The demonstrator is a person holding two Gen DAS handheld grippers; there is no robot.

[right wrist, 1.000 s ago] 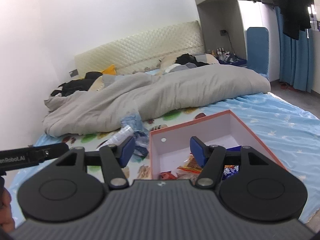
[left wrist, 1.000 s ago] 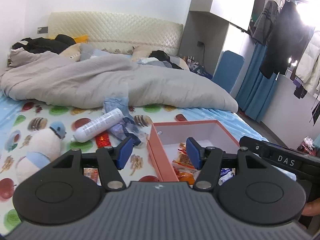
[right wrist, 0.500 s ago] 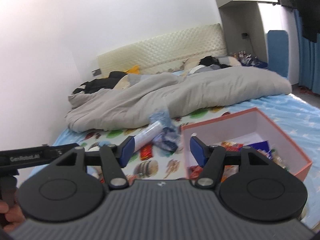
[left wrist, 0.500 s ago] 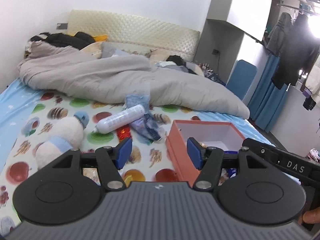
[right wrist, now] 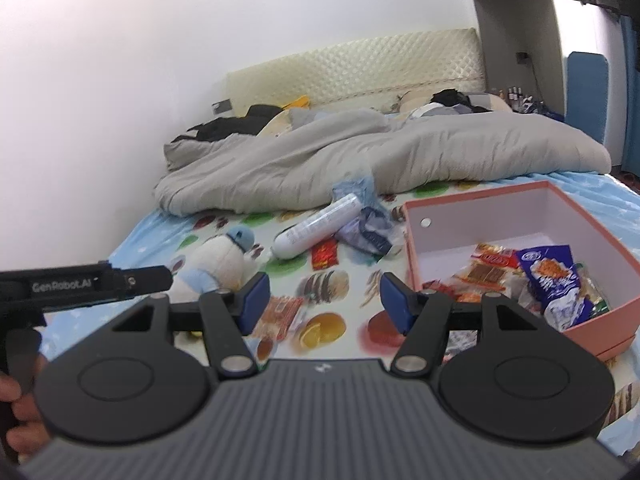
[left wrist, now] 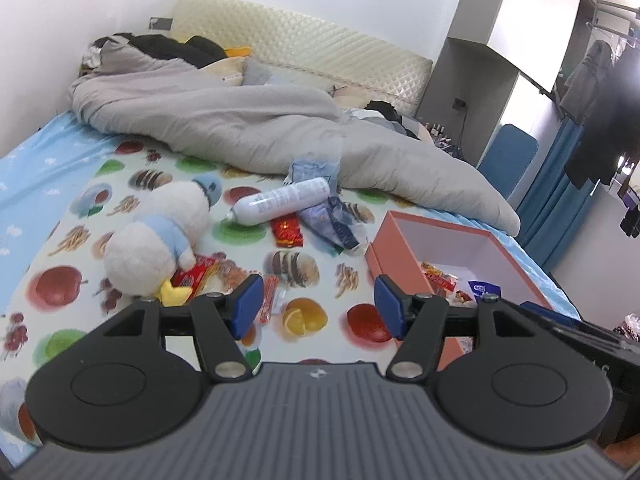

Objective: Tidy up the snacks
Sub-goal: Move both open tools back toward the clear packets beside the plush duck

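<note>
- Right now your left gripper (left wrist: 316, 304) has its jaws wide and empty; the nearest loose snack, a red packet (left wrist: 269, 298), lies just beyond the left pad, long axis running away from you.
- Your right gripper (right wrist: 324, 300) is wide and empty too; the packet (right wrist: 282, 314) sits lower centre, by its left pad.
- The box (right wrist: 496, 196) lies right of both grippers.
- By my reckoning the left is nearer.

Bed (left wrist: 48, 184) with snacks (left wrist: 286, 231), box (right wrist: 600, 332)

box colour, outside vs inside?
Box: salmon-pink outside, white inside. Best seen from the right wrist.
</note>
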